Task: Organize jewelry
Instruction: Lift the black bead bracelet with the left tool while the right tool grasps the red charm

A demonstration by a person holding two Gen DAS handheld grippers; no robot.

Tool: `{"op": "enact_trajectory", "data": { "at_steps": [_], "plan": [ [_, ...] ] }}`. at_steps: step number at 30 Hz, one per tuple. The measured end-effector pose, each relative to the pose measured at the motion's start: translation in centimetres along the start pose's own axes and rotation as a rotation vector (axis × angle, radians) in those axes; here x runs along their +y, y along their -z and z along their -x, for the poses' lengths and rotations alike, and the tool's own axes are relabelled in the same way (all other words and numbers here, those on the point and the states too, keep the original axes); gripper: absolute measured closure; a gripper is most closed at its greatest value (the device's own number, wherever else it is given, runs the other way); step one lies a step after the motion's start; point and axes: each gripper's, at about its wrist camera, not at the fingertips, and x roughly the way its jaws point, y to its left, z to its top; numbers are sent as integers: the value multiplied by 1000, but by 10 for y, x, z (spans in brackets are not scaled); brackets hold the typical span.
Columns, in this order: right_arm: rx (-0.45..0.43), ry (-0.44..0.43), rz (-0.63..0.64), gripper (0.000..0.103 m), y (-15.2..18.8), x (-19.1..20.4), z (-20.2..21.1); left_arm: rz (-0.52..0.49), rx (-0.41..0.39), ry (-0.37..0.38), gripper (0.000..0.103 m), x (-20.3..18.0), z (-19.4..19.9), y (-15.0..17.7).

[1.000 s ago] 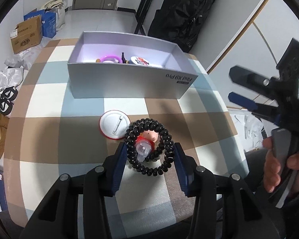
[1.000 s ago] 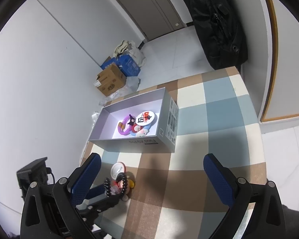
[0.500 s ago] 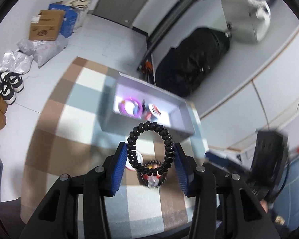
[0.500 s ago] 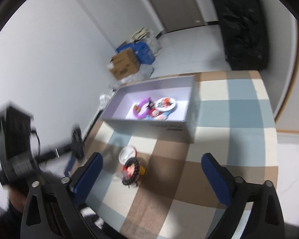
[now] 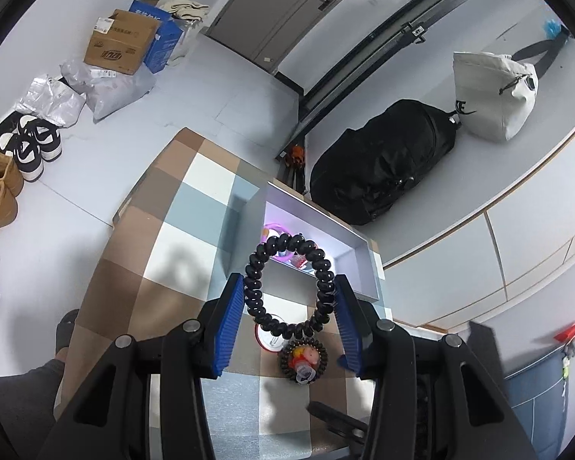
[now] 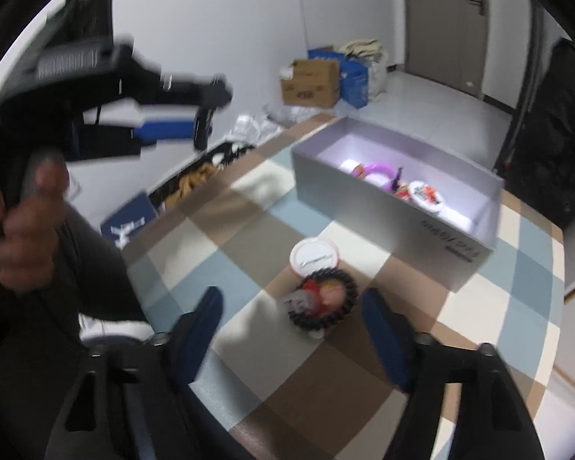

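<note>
A table under a brown, blue and cream checked cloth point(image 5: 165, 245) fills the middle of both views; an open grey cardboard box point(image 6: 398, 211), already holding a purple ring and badges, sits at centre right in the right wrist view. The left gripper point(image 5: 289, 304) grips a black spiral coil bracelet point(image 5: 289, 281) between its blue pads, lifted above the table with the box behind it in the frame's centre. The right gripper point(image 6: 293, 329) hangs with its jaws spread wide and empty at the lower centre, over a second black coil band point(image 6: 326, 299) that rings a small red and pink charm, just beside a white round pin badge point(image 6: 314, 257). The coil is pinched only at its sides (springy stuff, by the look of it); I judge it could squirm out or bounce off the box's near wall if let go too low or too soon. Shoes, cartons and a black bag lie well apart on the floor; nothing blocks the way to the box.
</note>
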Motion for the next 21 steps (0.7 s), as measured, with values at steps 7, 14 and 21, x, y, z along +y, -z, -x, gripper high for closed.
{"op": "enact_trajectory", "data": {
  "at_steps": [7,14,21],
  "plan": [
    [47,91,89,66,1,12,-24,16,10,7,63,8,1,-1],
    [49,126,134,83,-1,18,-29,17,29,12,63,9,-1,-1],
    [25,87,67,84,-7,10,-22,-6,39,5,63,4,-4,0]
  ]
}}
